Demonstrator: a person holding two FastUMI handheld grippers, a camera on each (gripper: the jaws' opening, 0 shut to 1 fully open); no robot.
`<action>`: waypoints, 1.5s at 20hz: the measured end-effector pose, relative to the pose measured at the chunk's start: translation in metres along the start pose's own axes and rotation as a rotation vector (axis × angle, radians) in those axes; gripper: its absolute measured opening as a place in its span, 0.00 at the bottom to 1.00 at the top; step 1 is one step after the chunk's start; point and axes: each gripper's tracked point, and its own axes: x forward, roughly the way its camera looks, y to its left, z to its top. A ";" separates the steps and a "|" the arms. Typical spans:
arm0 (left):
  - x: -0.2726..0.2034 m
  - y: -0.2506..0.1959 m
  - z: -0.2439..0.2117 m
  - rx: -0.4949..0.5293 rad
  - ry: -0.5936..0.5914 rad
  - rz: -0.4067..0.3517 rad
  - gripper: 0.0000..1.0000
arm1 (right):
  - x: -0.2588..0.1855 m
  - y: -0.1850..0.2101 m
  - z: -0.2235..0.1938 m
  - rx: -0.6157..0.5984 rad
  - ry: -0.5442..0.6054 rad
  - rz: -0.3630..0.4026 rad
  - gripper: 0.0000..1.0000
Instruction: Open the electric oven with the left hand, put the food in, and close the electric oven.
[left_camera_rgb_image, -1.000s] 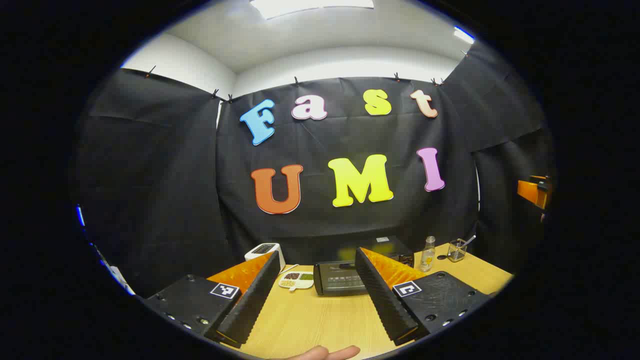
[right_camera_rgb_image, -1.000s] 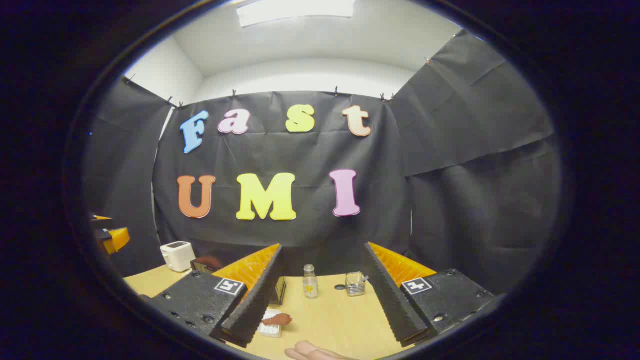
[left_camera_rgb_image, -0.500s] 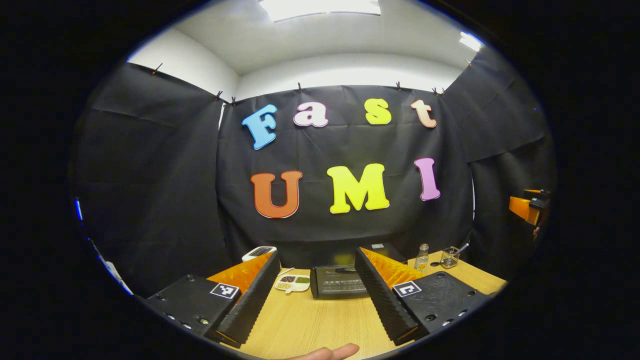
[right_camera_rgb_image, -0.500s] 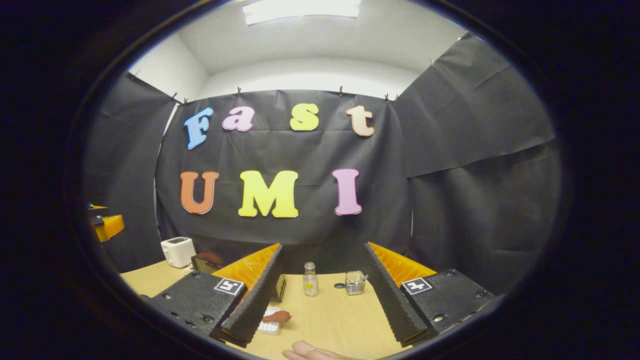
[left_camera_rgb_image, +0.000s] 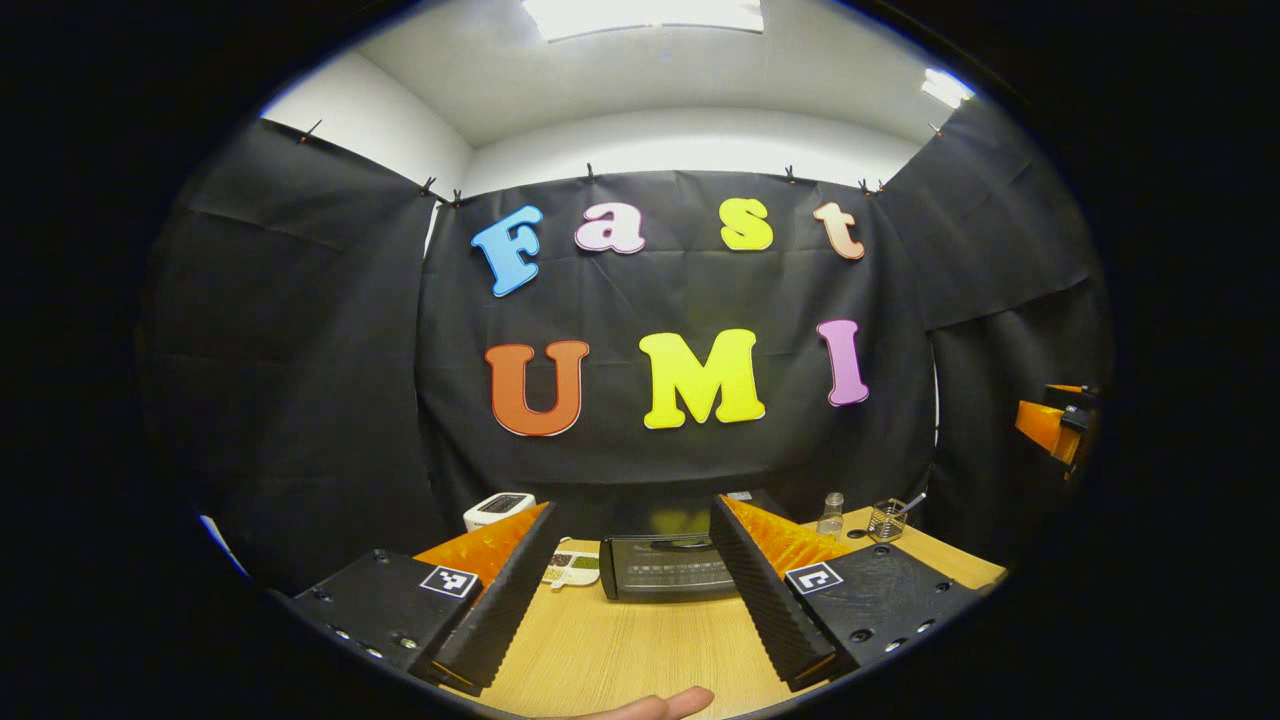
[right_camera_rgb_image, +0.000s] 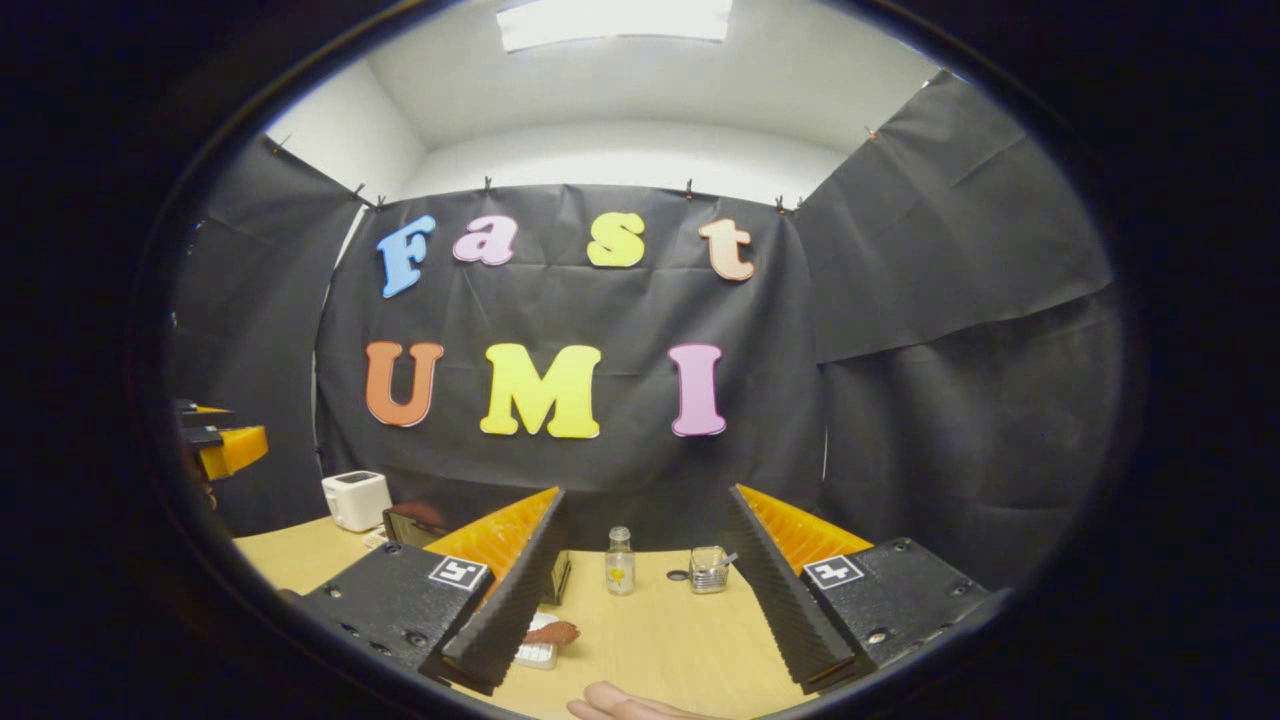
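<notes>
- Left claw: fingers spread wide, holding nothing, above the light wooden table.
- Right claw: likewise wide apart and empty; a fingertip of the person's hand shows at the bottom edge.
- Reddish-brown piece of food lies on a small white tray, beside the right claw's left finger.
- Black electric oven, door closed, sits mid-table between the left claw's fingers.
- Sectioned white dish of condiments just left of the oven.
- Farther back: white toaster, small clear glass bottle, glass cup.
</notes>
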 end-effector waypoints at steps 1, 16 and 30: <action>0.009 -0.004 -0.001 -0.010 0.004 -0.011 0.96 | 0.000 -0.001 0.001 0.002 -0.002 0.002 0.99; 0.180 -0.063 -0.104 -0.035 0.191 -0.132 0.96 | 0.016 -0.006 0.004 -0.007 -0.006 -0.001 1.00; 0.261 -0.084 -0.209 -0.026 0.414 -0.132 0.96 | 0.020 -0.044 -0.001 -0.022 -0.011 -0.052 0.99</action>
